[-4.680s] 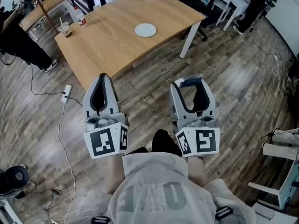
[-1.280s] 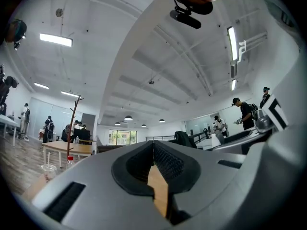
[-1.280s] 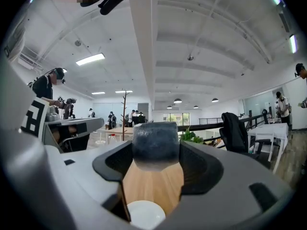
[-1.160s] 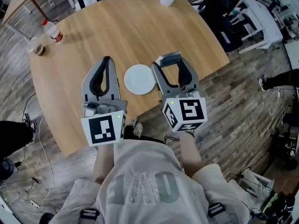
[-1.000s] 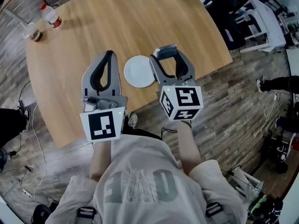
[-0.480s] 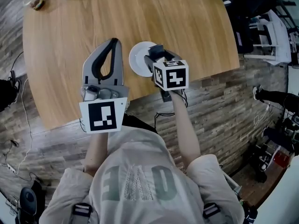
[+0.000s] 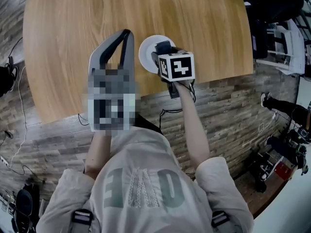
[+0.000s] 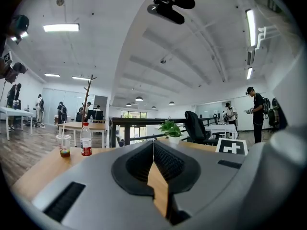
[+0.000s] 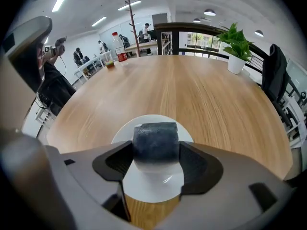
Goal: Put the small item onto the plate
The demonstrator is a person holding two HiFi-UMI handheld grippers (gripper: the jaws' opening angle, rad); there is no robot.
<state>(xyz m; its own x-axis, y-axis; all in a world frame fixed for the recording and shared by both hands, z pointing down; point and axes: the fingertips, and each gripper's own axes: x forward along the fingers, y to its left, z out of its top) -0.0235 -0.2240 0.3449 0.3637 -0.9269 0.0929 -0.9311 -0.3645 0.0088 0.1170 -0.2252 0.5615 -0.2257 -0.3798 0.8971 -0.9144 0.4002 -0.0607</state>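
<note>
A small dark grey block (image 9: 155, 142) sits between the jaws of my right gripper (image 9: 156, 152), which is shut on it. Directly under it lies a round white plate (image 9: 154, 185) on the wooden table (image 9: 201, 95). The block hangs just above the plate; whether they touch I cannot tell. In the head view the right gripper (image 7: 164, 48) tilts down over the plate (image 7: 146, 52), near the table's front edge. My left gripper (image 7: 126, 34) hovers left of the plate, held level, its jaws shut with nothing between them (image 8: 153, 145).
A potted plant (image 9: 236, 56) stands at the table's far right edge. A red-labelled bottle (image 8: 86, 140) and a plastic cup (image 8: 63, 145) stand at its far left corner. A black chair (image 9: 276, 73) is beyond the right side. People stand in the background.
The person has walked up to the table. My right gripper swung forward and tipped down over the plate with the block. The left gripper edged forward beside it.
</note>
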